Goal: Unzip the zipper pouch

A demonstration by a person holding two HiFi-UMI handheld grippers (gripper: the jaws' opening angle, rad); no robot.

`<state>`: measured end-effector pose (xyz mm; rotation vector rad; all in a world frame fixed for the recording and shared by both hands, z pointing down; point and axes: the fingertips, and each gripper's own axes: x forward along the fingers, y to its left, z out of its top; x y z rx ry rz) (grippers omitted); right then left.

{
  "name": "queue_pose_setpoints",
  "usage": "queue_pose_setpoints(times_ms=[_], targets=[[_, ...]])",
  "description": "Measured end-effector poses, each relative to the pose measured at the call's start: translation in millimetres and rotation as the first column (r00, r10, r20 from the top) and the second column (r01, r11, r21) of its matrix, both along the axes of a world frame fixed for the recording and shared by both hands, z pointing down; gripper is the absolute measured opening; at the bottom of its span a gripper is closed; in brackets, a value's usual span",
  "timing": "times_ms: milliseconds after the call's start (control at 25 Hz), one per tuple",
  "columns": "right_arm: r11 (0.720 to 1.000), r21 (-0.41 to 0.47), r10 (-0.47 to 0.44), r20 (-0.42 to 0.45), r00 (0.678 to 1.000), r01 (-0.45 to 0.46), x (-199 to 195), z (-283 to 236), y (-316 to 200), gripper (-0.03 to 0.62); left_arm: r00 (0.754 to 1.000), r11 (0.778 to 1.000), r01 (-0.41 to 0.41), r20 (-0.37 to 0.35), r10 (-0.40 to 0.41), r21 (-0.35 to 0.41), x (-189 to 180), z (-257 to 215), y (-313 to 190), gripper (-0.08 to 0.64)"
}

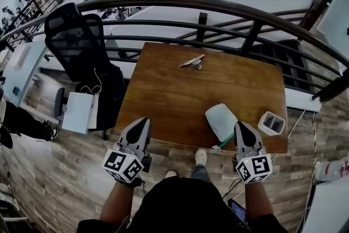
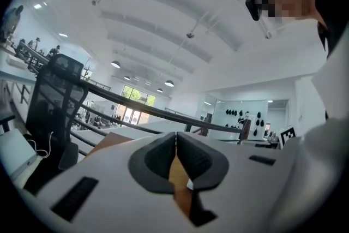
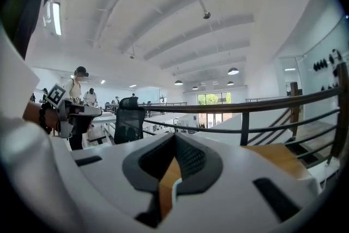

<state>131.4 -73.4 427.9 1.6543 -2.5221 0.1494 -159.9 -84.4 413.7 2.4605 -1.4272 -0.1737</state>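
Seen from the head view, the pale zipper pouch (image 1: 221, 120) is lying near the front right edge of the wooden bench (image 1: 180, 95), with a small white box (image 1: 271, 123) just beside it. The left tongs (image 1: 143, 123) are hovering at the bench's front left edge, well apart from the pouch. The right tongs (image 1: 240, 126) are hanging just beside it. In the left gripper view the jaws are pressing together, clenched on nothing. In the right gripper view the jaws are likewise sitting clenched and empty.
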Motion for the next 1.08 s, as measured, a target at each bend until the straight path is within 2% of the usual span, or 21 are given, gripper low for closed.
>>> queue_pose_setpoints(times_ms=[240,520,760,1080], targets=[[0.999,0.025,0.023,0.001,1.000,-0.023,-27.7,-8.5,37.5,-0.008,0.999,1.000,-0.015,0.043,0.014,0.026,-24.2,-4.5,25.1,0.018],[0.999,0.040,0.032,0.010,0.999,-0.032,-41.8,-15.7,62.9,-0.008,1.000,0.999,-0.019,0.014,0.018,0.043,-36.5,-10.2,42.8,0.018],[0.999,0.047,0.020,0.017,1.000,-0.021,-42.4,-24.4,62.0,-0.008,1.000,0.998,-0.011,0.013,0.010,0.059,-40.1,-20.0,46.6,0.018],[0.998,0.058,0.022,0.055,0.998,-0.026,-19.3,-38.7,52.1,-0.008,1.000,0.998,0.011,0.014,-0.012,0.059,-25.2,-26.9,36.7,0.018]])
